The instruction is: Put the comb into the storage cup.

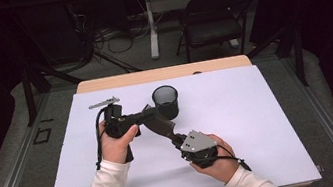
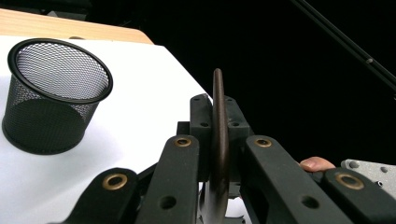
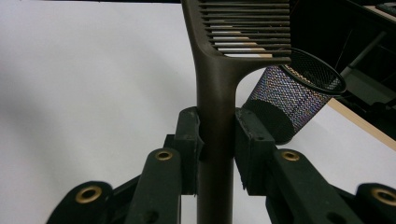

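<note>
Both claws clamp the comb between them

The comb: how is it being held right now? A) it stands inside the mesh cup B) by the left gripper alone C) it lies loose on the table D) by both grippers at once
D: the right gripper clamps the comb by its handle, and the left gripper pinches it edge-on.

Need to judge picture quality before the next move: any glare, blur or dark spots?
High view: dim surroundings, evenly lit white sheet. Left gripper view: black backdrop; comb edge-on and soft up close. Right gripper view: comb sharp, mesh cup shimmers with rainbow moire.
</note>
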Motion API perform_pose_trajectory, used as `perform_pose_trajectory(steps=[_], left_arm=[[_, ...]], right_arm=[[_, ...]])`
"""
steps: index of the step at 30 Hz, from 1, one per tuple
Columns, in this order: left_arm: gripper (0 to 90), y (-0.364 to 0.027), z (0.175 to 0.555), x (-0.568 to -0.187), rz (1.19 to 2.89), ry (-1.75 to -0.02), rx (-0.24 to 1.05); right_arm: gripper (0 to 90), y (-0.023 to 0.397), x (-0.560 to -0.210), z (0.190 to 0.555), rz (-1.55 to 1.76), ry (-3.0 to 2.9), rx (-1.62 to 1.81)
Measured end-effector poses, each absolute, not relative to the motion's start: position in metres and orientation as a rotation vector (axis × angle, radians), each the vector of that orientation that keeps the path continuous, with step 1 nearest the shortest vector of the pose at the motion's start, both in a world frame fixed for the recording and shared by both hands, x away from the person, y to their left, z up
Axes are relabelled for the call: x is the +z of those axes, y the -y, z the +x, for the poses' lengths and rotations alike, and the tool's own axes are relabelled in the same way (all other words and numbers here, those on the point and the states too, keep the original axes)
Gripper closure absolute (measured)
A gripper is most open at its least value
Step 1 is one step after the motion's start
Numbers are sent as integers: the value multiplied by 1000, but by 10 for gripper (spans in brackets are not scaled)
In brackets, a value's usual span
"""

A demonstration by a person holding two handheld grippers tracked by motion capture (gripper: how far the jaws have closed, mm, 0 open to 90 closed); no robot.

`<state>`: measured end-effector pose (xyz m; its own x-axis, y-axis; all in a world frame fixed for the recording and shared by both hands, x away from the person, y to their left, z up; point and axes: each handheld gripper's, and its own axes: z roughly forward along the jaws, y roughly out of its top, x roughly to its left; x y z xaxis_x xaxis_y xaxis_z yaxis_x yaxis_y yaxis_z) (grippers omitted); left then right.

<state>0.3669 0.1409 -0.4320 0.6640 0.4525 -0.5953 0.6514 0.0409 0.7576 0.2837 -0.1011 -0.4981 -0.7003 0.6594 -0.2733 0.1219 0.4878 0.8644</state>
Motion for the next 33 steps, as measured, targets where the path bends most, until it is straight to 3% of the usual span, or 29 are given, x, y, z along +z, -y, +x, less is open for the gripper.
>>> perform_pose_trajectory(steps=[24, 33], left_arm=[[869, -143, 372, -438, 1568, -962, -225], [869, -147, 374, -439, 1552, -981, -210]], right_arm=[[719, 100, -501, 287, 665, -2157, 1195], [673, 100, -502, 289, 680, -2166, 1204]])
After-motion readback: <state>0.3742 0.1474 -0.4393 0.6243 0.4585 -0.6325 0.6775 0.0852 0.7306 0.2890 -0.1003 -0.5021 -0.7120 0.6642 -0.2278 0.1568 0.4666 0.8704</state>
